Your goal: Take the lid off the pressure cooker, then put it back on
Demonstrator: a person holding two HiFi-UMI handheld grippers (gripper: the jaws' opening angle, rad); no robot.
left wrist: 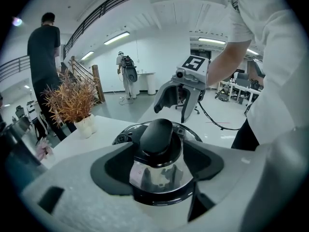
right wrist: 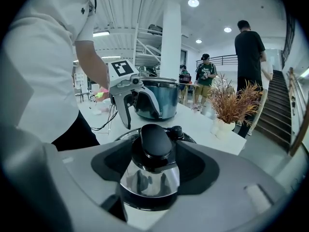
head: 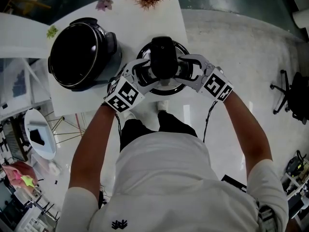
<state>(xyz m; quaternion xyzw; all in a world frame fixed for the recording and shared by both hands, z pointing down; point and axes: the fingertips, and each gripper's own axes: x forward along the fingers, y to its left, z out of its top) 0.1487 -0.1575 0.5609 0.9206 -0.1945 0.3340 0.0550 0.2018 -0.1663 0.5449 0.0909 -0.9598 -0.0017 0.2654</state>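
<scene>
On the table (head: pixel 145 25) beside the cooker (head: pixel 79 54), the lid (head: pixel 163 57) sits between the left gripper (head: pixel 144 74) and right gripper (head: pixel 187 71), both with jaws spread and not pressing. It looks heavy, rigid and slick, so the rim is the place to grip.

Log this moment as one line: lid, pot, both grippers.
lid: off, on table right of open pot | left gripper: open, astride lid | right gripper: open, astride lid
</scene>
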